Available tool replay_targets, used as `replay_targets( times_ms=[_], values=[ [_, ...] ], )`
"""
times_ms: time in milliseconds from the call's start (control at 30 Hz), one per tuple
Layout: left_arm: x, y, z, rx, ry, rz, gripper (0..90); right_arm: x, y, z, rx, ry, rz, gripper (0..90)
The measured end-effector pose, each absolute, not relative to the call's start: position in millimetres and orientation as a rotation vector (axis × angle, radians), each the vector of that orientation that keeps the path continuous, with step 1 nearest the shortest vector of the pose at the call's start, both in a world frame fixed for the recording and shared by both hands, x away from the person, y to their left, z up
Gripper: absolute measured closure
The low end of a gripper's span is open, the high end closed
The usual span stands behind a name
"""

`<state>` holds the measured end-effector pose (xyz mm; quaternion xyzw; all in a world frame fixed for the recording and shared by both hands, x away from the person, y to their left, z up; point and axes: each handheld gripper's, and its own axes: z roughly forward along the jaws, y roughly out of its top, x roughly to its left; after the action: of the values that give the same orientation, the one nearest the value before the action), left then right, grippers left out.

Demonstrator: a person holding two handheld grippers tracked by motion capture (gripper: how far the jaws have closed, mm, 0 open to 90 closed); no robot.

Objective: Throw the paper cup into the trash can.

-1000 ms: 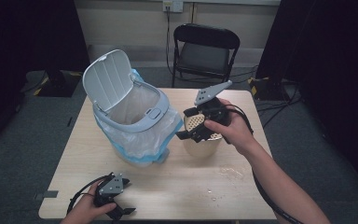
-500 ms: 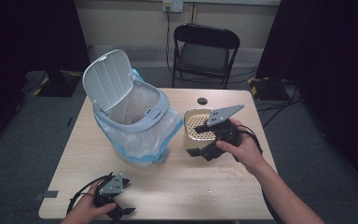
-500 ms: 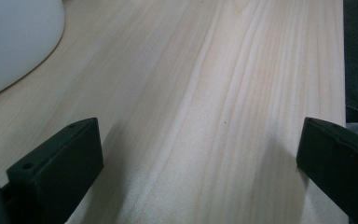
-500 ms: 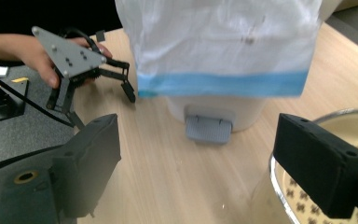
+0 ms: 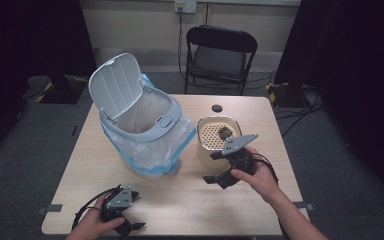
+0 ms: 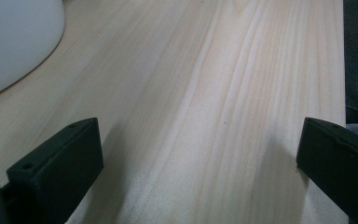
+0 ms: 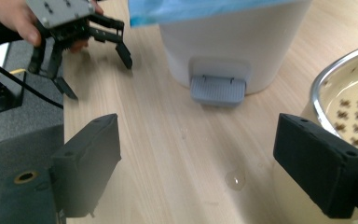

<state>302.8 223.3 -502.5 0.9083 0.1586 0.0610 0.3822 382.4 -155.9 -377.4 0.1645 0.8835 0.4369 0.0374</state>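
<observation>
A white pedal bin [image 5: 140, 130] stands left of centre on the wooden table [image 5: 190, 210], with its lid up and a clear liner with a blue edge. Its base and grey pedal [image 7: 217, 88] face my right gripper. To the bin's right sits a beige pot with a perforated insert [image 5: 219, 135] and a dark lump [image 5: 225, 132] inside. My right gripper [image 5: 213, 167] [image 7: 200, 163] is open just in front of the pot, jaws pointing left at the bin. My left gripper [image 5: 136, 211] [image 6: 200, 163] [image 7: 98, 74] is open and low over the near left of the table, with nothing between its jaws.
A small black disc [image 5: 217, 108] lies near the table's far edge. A black folding chair [image 5: 220, 55] stands beyond the table. A water drop [image 7: 235, 179] sits on the wood between my right jaws. The bin's white base [image 6: 14, 42] curves past my left gripper.
My right gripper has come back from over the pot toward the near side and lower, and now sits in front of the pot. The left gripper has stayed put.
</observation>
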Motion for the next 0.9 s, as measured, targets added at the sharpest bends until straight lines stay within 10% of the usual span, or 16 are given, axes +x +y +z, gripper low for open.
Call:
replay_targets(
  times_ms=[900],
  values=[
    [299.2,225.9,-501.3,2.313,0.427,0.135,0.0,363.7,-146.5,-497.8,0.480,2.745,1.164,14.1]
  ],
)
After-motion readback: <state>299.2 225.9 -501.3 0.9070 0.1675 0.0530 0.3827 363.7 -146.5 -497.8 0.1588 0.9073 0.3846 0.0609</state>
